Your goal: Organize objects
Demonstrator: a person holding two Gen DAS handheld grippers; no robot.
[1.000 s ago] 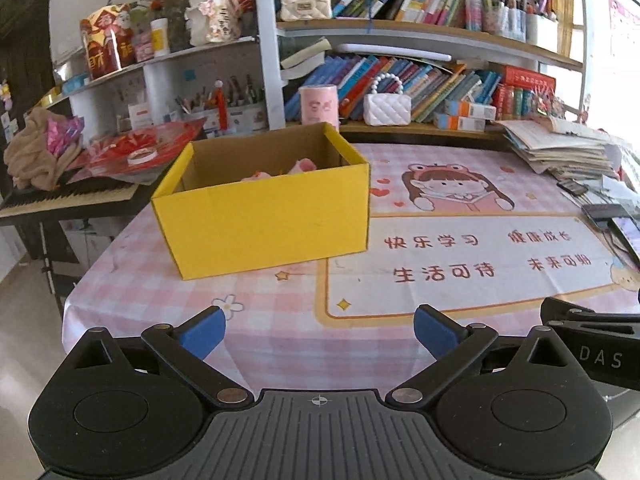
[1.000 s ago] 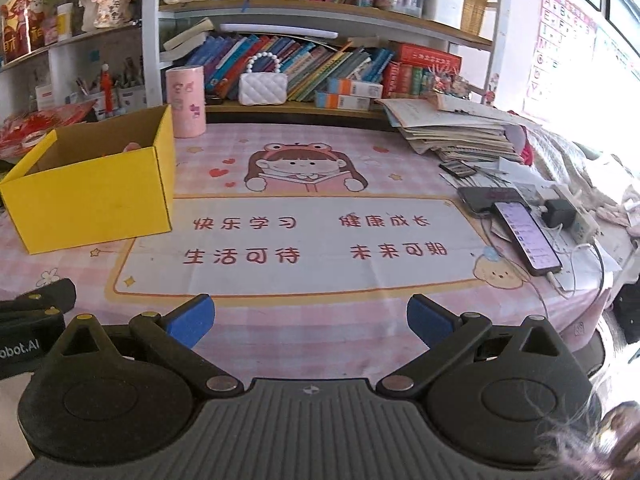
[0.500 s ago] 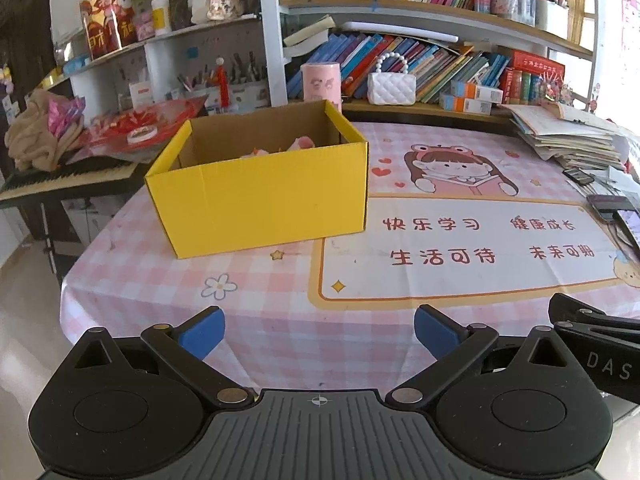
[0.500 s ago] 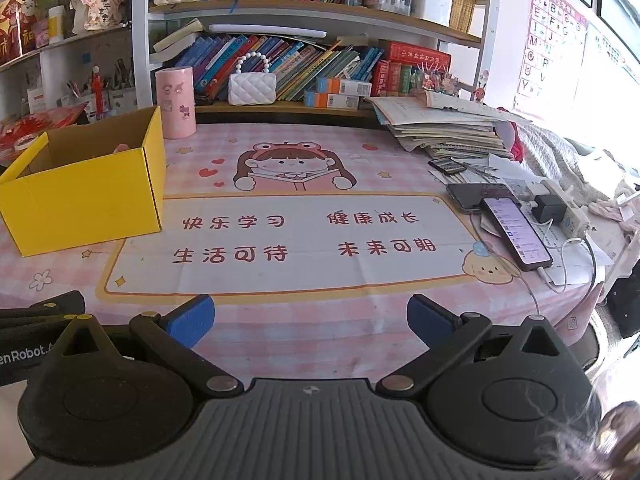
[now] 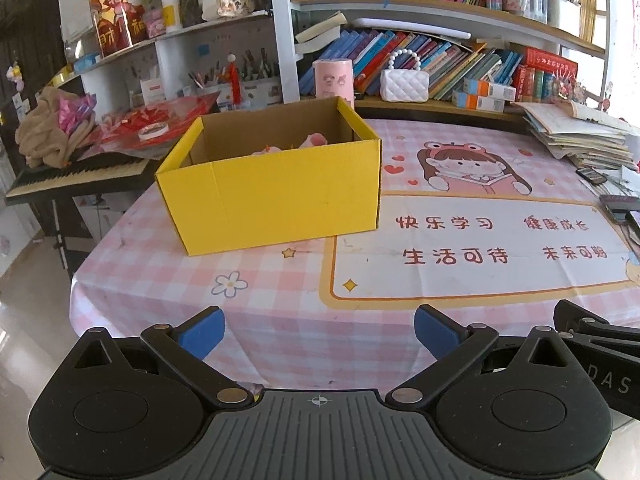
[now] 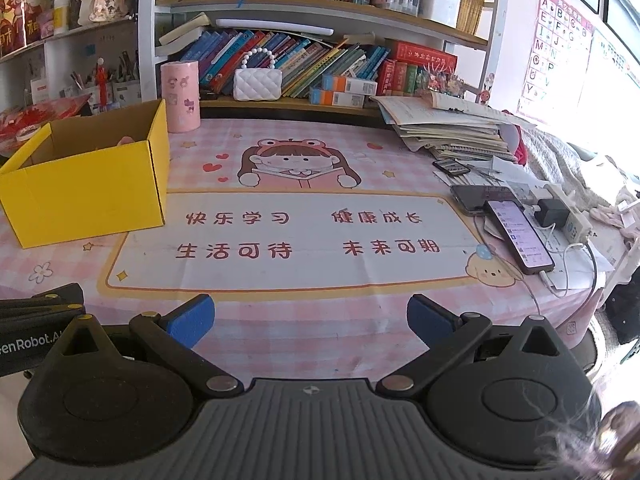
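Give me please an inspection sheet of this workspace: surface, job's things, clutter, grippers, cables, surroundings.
Surface: table under a pink checked cloth with a cartoon girl and red Chinese text.
Job's things: open yellow box on the table's left part; pink items barely show inside, kind unclear.
Clutter: pink cylinder behind the box; paper stack at far right; two phones at the right edge.
Grippers: left gripper and right gripper both empty, jaws wide apart, at the near table edge.
Cables: white charger leads and a power strip beside the phones.
Surroundings: bookshelves behind; keyboard left of the table.
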